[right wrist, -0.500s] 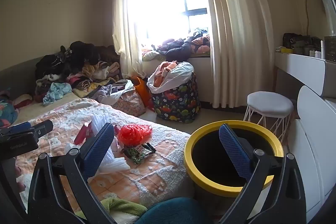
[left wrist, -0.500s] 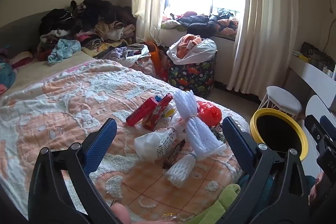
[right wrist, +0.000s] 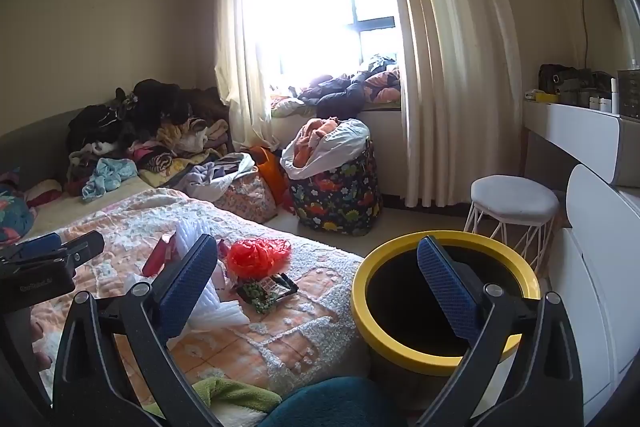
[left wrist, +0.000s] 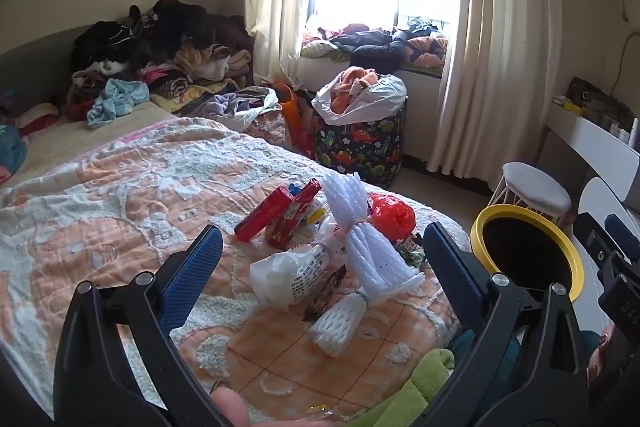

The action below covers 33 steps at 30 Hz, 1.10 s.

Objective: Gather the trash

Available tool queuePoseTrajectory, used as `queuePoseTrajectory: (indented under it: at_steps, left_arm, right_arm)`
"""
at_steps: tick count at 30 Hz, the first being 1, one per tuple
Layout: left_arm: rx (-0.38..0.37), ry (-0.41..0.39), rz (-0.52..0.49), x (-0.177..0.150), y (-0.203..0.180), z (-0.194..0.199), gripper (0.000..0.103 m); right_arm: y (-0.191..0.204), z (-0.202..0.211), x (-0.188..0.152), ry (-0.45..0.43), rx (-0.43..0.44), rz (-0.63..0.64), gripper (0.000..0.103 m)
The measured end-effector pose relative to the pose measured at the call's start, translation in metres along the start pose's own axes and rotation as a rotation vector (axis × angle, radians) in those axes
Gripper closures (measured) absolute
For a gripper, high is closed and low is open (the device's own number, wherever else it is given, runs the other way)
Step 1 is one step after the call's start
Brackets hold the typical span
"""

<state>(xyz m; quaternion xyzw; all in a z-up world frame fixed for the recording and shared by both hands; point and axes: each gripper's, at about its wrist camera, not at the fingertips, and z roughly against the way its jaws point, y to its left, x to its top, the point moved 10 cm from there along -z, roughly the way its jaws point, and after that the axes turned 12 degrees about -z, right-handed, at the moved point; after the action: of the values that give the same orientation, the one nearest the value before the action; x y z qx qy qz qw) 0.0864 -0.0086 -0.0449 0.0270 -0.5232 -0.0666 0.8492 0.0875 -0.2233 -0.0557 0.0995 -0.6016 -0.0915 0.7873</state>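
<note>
Two red snack packs, 2 white foam-net bundles, 1 white plastic bag & 1 red plastic bag lay heaped on the bed quilt, near its foot corner. Dark wrappers under the heap were partly hidden, count unclear. One yellow-rimmed bin stood just beside the bed. Left gripper hung spread w/ nothing between jaws; right gripper likewise spread, over bin edge.
</note>
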Motion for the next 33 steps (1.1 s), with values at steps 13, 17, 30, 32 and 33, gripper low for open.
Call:
queuePoseTrajectory:
  at_steps: [13,17,30,32,33]
  left_arm:
    - [0.001,-0.001,0.001,-0.0003,-0.001,-0.0003,0.011]
    - [0.0,-0.002,0.0,0.0006,-0.0019,-0.0002,0.011]
    - [0.001,-0.003,0.0,0.0006,-0.0029,-0.0001,0.011]
    - [0.002,-0.002,-0.001,0.0007,-0.0028,-0.0002,0.011]
    - [0.002,-0.003,-0.001,0.0006,-0.0026,-0.0001,0.011]
  right_arm:
    - [0.0037,0.0007,-0.0025,0.0,-0.001,-0.001,0.006]
    - [0.0039,0.0014,-0.0024,-0.003,-0.001,0.0,0.006]
    - [0.0022,0.0013,-0.0019,-0.001,0.001,-0.004,0.006]
    - [0.0021,0.0012,-0.0021,-0.003,0.001,-0.005,0.006]
    - [0.002,0.0014,-0.002,-0.003,0.002,-0.005,0.006]
